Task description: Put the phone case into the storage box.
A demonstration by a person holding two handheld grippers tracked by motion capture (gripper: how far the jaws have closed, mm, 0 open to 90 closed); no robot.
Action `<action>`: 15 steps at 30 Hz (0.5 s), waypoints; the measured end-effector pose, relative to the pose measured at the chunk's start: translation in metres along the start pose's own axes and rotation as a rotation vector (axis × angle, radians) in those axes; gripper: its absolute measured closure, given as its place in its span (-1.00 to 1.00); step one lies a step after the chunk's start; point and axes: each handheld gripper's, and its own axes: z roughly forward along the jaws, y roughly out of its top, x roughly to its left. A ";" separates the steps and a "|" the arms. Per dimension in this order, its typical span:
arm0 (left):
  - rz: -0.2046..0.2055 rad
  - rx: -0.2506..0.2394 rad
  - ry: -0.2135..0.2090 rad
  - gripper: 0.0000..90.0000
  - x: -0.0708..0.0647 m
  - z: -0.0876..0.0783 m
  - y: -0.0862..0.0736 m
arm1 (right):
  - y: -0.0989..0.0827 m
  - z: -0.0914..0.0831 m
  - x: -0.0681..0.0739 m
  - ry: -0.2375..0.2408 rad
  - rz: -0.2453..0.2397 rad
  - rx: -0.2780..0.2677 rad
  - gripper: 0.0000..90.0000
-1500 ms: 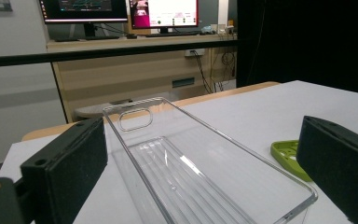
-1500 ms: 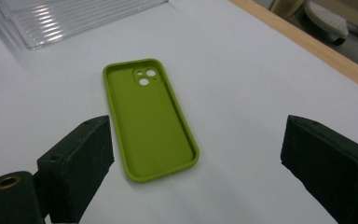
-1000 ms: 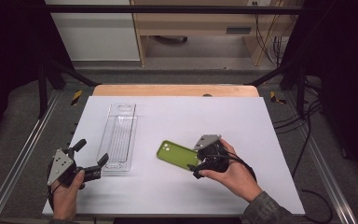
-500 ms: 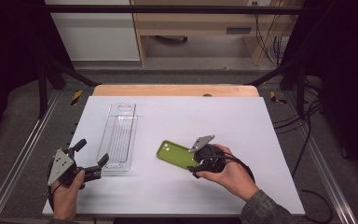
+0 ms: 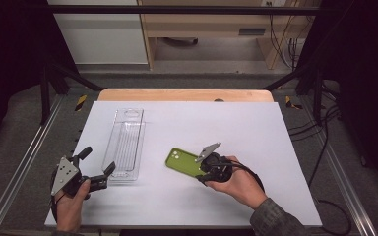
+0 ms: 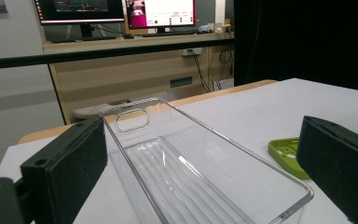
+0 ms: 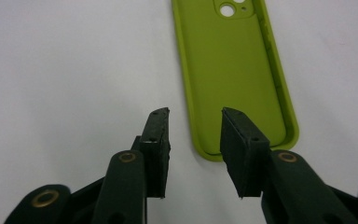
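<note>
- We see our right gripper (image 7: 195, 135) from just behind its two black jaws.
- The jaws have just been closing, with a gap left between them.
- A green phone case (image 7: 233, 65) lies flat on the white table (image 7: 65, 60), hollow side up.
- The case's near corner sits between the jaws; whether they touch it, we cannot tell.
- Its camera holes are at the far end.

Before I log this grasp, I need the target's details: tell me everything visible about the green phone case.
The green phone case looks like soft matte plastic, with camera cutouts at its far end and a raised rim. It lies flat, open side up, on the white table, right of the clear tray. The right gripper straddles its near left edge, jaws closing, not yet pressing.
</note>
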 end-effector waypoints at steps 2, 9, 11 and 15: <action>0.000 0.001 0.000 -0.96 0.000 0.000 0.000 | 0.001 0.003 0.000 0.006 -0.003 0.009 0.43; 0.002 0.002 -0.004 -0.96 0.000 0.000 0.000 | 0.003 0.014 -0.003 0.021 -0.002 0.039 0.51; 0.003 0.003 -0.004 -0.96 0.000 0.001 0.000 | 0.003 0.015 -0.003 0.023 -0.003 0.040 0.52; 0.005 0.004 -0.005 -0.96 -0.001 0.001 0.000 | 0.004 0.020 -0.004 0.030 -0.008 0.053 0.54</action>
